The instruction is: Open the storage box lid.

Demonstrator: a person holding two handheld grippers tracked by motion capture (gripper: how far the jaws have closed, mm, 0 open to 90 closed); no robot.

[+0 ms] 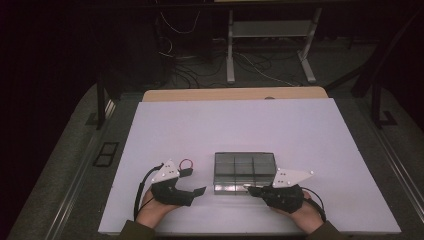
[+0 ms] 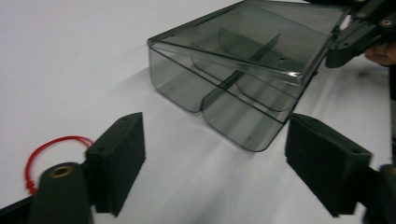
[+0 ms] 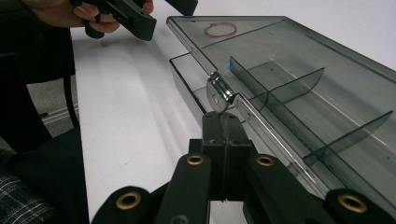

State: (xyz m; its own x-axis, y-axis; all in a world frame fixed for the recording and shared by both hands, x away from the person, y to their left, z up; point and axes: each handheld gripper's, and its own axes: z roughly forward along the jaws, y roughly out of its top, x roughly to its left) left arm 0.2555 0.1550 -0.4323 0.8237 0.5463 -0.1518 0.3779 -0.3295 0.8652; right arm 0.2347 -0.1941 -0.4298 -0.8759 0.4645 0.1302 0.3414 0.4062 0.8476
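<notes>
A clear smoky plastic box with inner dividers sits on the white desk, a little toward six o'clock from the middle of the desk top in the high view. Its lid is raised slightly at the front edge, leaving a gap above the tray below.

The right gripper lies at about five o'clock from the box, held by the person's right hand. Its fingers are pressed together on the small shiny latch tab at the front edge of the lid, as the right gripper view shows.

The left gripper rests at about eight o'clock from the box, in the left hand, just beside the box but not touching it. Its fingers stand apart with only bare desk between them, and the near corner of the box lies just beyond them in the left gripper view.

A small black tag with a red string loop lies on the desk at nine o'clock from the box, just beyond the left gripper. The red loop shows at the left finger in the left gripper view.
</notes>
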